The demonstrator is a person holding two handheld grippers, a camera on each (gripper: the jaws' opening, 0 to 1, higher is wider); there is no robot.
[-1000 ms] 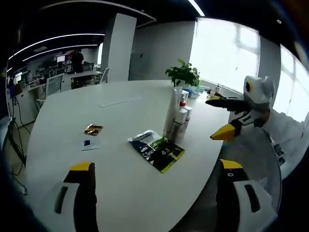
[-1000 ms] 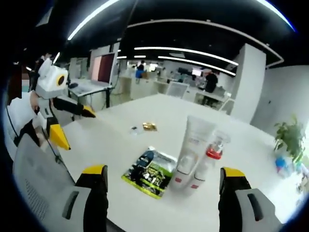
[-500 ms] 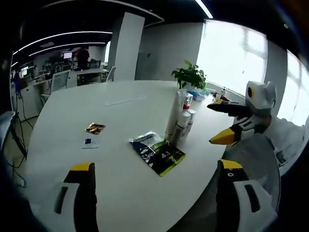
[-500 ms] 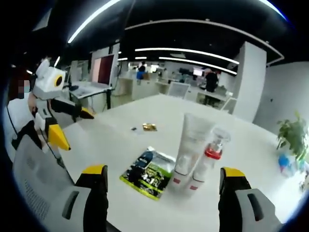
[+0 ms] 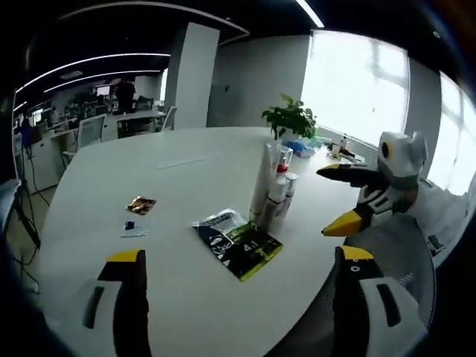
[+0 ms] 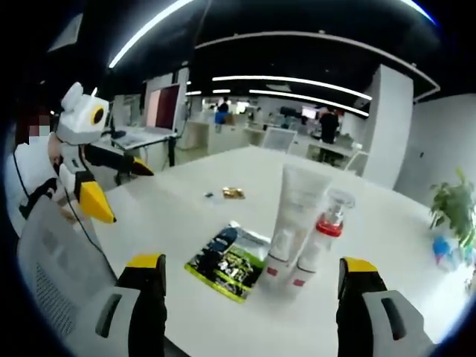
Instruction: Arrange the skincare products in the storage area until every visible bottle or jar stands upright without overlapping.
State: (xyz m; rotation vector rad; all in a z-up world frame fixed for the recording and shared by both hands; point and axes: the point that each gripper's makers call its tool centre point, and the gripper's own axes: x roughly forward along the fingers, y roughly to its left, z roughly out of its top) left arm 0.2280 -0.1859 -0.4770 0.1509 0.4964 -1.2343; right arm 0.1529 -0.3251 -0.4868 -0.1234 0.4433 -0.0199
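A tall white tube (image 6: 297,216) stands upright on its cap on the white table (image 6: 372,297). A clear bottle with a red collar (image 6: 321,236) stands touching its right side. In the left gripper view the tube (image 5: 264,182) and bottle (image 5: 279,186) form a tight cluster with one more small bottle (image 5: 289,187). A green, black and white packet (image 5: 236,239) (image 6: 229,262) lies flat beside them. My left gripper (image 5: 239,255) (image 6: 126,193) is open and empty, short of the packet. My right gripper (image 6: 252,262) (image 5: 331,199) is open and empty, facing the cluster.
A small gold sachet (image 5: 140,204) (image 6: 233,193) and a white sample card (image 5: 132,224) lie apart on the table. A potted plant (image 5: 290,119) (image 6: 450,212) and small items (image 5: 301,145) stand at the far edge. A mesh chair back (image 5: 394,245) (image 6: 52,260) is close by.
Both views have shifted slightly with the hands. The tube, bottles and packet stand where they were, and both grippers stay open.
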